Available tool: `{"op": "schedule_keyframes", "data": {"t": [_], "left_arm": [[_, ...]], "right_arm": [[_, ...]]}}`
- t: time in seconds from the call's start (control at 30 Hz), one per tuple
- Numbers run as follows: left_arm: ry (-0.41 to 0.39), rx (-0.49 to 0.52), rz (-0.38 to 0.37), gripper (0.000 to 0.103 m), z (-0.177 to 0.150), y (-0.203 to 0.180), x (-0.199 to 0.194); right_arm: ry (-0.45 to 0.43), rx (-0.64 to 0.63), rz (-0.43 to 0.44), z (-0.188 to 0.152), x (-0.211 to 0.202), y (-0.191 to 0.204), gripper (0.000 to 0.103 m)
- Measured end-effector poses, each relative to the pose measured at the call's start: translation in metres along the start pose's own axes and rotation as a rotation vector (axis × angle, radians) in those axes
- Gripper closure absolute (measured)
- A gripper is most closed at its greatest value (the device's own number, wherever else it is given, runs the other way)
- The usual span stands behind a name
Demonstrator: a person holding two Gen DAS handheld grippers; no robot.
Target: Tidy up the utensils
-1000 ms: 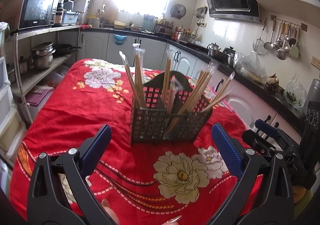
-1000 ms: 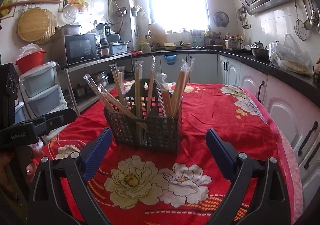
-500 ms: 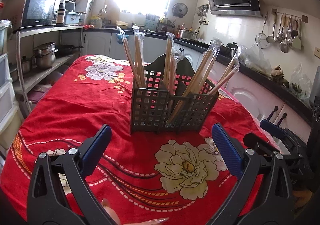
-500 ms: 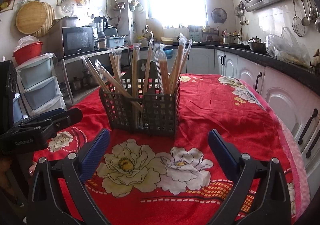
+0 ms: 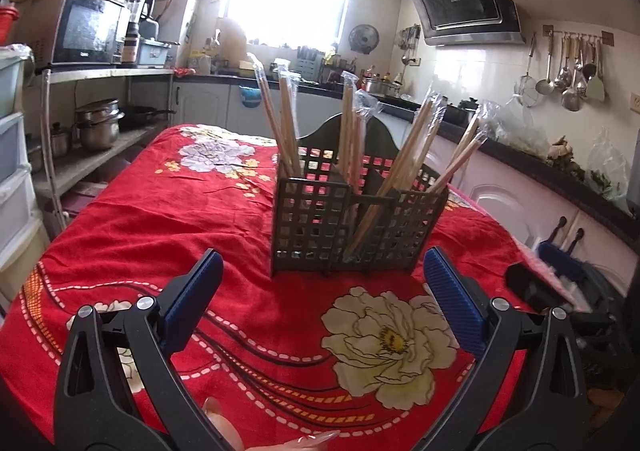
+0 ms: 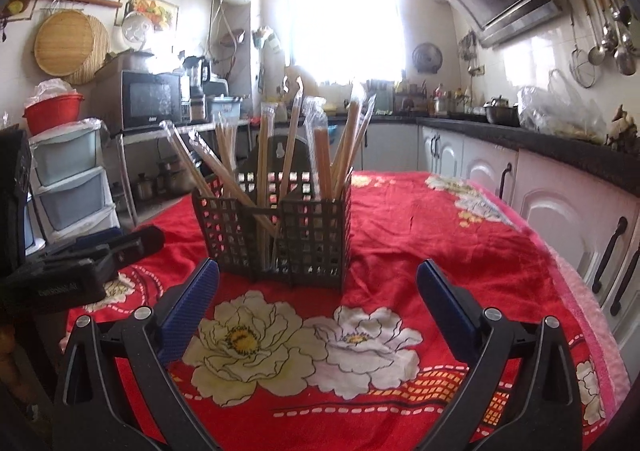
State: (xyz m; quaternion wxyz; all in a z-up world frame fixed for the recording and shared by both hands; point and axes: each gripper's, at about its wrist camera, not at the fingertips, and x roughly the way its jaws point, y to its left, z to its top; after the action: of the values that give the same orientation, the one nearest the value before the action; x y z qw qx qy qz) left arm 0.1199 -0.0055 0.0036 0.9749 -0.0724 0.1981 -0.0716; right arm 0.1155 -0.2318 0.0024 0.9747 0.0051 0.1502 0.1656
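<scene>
Basket [image 5: 352, 227] — two empty grippers

black gripper [image 5: 320, 275] frames, blue ribbed pads [image 5: 192, 297], silver screws.

My left gripper [image 5: 322, 283] and right gripper [image 6: 318, 297] both have black arms with blue ribbed pads. The tablecloth [image 5: 160, 219] is red with white, yellow-centred flowers and dashed white lines. The holder [image 5: 352, 219] is a dark grey grid; the chopsticks [image 5: 412, 151] are pale tan in clear wrappers.
</scene>
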Motion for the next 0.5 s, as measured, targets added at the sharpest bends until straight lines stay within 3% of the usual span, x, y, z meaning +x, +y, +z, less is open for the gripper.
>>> {"op": "schedule_keyframes", "data": {"t": [0.5], "left_arm": [[-0.007, 0.011, 0.011, 0.011, -0.0078, 0.0018, 0.0028]], "right_arm": [[-0.026, 0.027, -0.022, -0.0036, -0.0018, -0.0012, 0.006]]}}
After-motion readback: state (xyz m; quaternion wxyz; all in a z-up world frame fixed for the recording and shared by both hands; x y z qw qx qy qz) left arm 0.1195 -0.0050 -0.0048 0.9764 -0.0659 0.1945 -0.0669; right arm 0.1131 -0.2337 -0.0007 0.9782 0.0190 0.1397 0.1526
